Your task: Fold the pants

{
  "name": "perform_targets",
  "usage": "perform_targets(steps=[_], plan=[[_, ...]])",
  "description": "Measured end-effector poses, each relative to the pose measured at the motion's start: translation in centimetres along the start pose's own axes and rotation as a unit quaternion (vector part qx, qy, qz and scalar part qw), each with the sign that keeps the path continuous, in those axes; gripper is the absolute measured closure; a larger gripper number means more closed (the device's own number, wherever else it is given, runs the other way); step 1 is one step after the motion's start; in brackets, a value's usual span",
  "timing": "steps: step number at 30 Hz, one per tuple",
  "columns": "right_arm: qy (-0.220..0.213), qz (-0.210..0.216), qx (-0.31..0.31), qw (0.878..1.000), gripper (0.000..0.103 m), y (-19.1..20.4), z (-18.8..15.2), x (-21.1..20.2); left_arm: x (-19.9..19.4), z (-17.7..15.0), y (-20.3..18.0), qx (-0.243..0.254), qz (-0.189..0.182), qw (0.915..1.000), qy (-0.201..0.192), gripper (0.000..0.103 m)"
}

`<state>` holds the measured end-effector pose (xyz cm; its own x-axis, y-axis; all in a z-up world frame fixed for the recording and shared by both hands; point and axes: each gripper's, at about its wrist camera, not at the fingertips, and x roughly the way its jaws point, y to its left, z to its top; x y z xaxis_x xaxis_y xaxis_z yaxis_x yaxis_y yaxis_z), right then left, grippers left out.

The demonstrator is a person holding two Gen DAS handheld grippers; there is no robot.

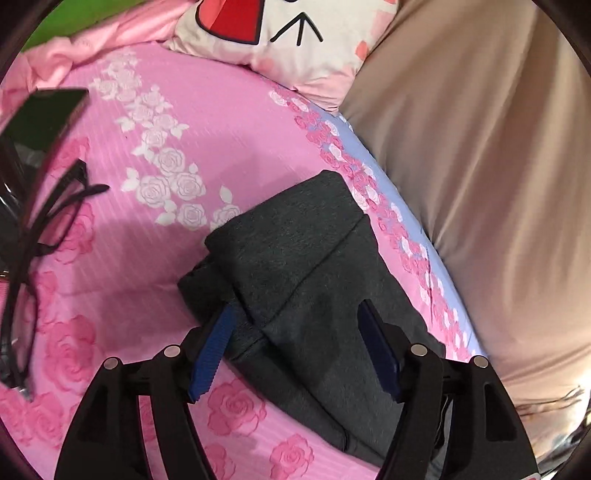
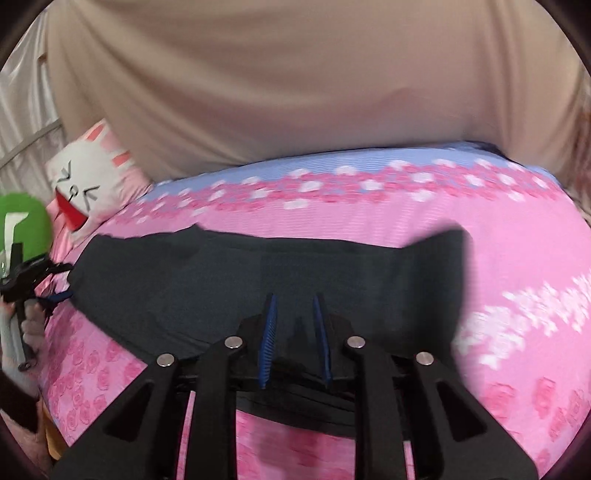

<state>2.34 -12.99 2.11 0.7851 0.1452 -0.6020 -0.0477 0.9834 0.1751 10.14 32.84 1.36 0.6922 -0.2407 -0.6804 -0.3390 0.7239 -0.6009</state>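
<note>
Dark grey pants (image 1: 295, 258) lay partly folded on pink rose-print bed sheet (image 1: 229, 110), both claws at the cloth.

Left claw (image 1: 297, 328) spread wide, blue pads astride the folded end, nothing pinched. Right claw (image 2: 293, 325) narrowed but parted over the near hem; grip on cloth impossible to tell. Cat-face pillow (image 1: 295, 33) at bed head, beige curtain (image 2: 295, 92) beyond, glasses (image 1: 40, 229) lying apart.

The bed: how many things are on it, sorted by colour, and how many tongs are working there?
Dark grey: 1, the pants
White with a cartoon face: 1, the pillow
Black: 1, a pair of glasses
Tongs: 2, left tongs and right tongs
Total: 5
</note>
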Motion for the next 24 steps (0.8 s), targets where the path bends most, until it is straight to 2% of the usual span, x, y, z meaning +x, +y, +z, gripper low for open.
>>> perform_targets(steps=[1,3,7,10,11,14,16,17,18,20,21,24], plan=[[0.007,0.008,-0.009,1.0,0.083,1.2,0.0,0.8,0.1,0.0,0.0,-0.005,-0.005,1.0,-0.004,0.028],[0.018,0.021,-0.015,1.0,0.083,2.6,-0.2,1.7,0.2,0.0,-0.1,-0.015,-0.018,0.9997,-0.007,0.022],[0.041,0.031,-0.029,0.998,0.083,4.3,-0.8,3.4,-1.7,-0.1,0.5,-0.052,-0.03,0.998,-0.02,0.023],[0.047,0.036,-0.032,0.998,0.083,4.7,-1.2,3.9,-3.8,0.0,0.9,-0.036,-0.009,0.9981,-0.05,0.022],[0.05,0.038,-0.031,0.998,0.082,4.7,-1.3,4.2,-3.7,0.2,1.3,-0.039,-0.006,0.9983,-0.043,0.022],[0.065,0.044,-0.022,0.997,0.08,5.0,-1.7,5.4,-1.4,0.4,2.6,-0.06,-0.02,0.9978,0.016,0.023],[0.068,0.046,-0.016,0.997,0.08,4.9,-1.7,5.6,-1.3,0.4,2.4,-0.053,-0.023,0.9983,0.003,0.023],[0.066,0.048,-0.01,0.997,0.075,4.7,-1.7,5.6,-0.9,0.5,2.2,-0.05,-0.031,0.9983,0.007,0.026],[0.067,0.051,-0.003,0.996,0.071,4.4,-1.7,5.6,-0.6,0.5,2.1,-0.053,-0.035,0.9979,0.009,0.036],[0.067,0.056,0.015,0.996,0.067,3.8,-1.6,5.8,-0.5,0.9,1.4,-0.043,-0.025,0.9988,-0.003,0.066],[0.067,0.058,0.02,0.996,0.067,3.6,-1.7,5.8,-0.6,1.1,0.8,-0.031,-0.029,0.9991,-0.007,0.09],[0.07,0.061,0.024,0.995,0.065,3.6,-1.6,6.0,-2.4,1.1,-2.4,0.013,-0.051,0.9981,-0.032,0.091]])
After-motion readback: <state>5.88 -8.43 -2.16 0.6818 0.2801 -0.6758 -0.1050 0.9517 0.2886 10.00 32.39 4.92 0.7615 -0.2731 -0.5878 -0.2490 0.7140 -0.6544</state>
